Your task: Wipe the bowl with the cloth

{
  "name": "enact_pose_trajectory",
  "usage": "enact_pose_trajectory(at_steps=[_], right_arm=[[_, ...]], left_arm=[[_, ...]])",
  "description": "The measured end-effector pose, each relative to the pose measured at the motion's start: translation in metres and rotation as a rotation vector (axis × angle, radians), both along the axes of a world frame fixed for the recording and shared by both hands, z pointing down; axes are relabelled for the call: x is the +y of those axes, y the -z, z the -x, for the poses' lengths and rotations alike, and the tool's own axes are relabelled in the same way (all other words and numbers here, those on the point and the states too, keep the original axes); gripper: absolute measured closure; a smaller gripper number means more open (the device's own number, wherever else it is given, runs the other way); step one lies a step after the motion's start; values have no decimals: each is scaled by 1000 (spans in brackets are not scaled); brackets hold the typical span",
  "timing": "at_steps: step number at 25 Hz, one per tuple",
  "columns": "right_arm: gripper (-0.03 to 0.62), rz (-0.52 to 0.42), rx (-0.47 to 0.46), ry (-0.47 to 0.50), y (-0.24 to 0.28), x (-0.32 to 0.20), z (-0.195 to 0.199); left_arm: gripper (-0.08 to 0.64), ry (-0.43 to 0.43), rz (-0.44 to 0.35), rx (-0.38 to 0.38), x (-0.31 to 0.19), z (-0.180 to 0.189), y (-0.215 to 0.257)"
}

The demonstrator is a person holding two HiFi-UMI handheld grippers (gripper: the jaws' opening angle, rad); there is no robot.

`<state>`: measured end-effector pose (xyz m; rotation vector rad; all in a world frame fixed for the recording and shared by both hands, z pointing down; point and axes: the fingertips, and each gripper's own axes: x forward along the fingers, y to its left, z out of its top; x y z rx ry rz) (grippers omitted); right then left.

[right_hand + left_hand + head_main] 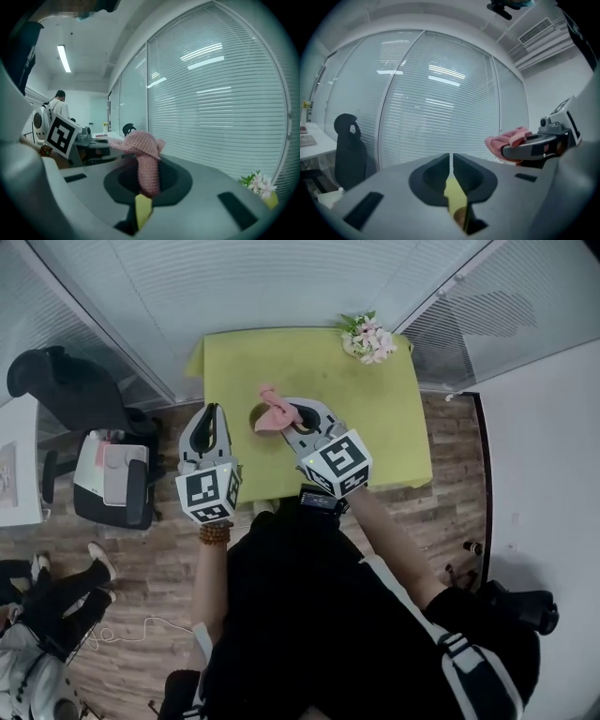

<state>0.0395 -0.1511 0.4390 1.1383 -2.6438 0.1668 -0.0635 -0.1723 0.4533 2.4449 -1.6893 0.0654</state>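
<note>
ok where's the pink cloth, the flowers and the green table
pink cloth [274, 414], head view, middle of the bunched fabric
flowers [368, 338], head view, centre of the bunch
green table [281, 362], head view, bare part of its top

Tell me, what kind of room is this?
Most likely an office. The walls are glass with slatted blinds behind them, a black office chair stands by the glass, and farther back there is a desk with things on it.
</note>
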Motion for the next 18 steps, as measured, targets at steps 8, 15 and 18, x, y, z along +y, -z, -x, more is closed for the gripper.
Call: enact_pose_trajectory(at_steps=[8, 15, 18], right_arm=[[578, -3, 48, 43, -6, 5, 15], [580, -12, 59, 68, -6, 11, 26], [578, -17, 71, 74, -8, 16, 26]], left_arm=[[529, 26, 24, -3, 15, 11, -11], [529, 35, 23, -10, 21, 14, -10], [529, 38, 23, -21, 26, 14, -11]])
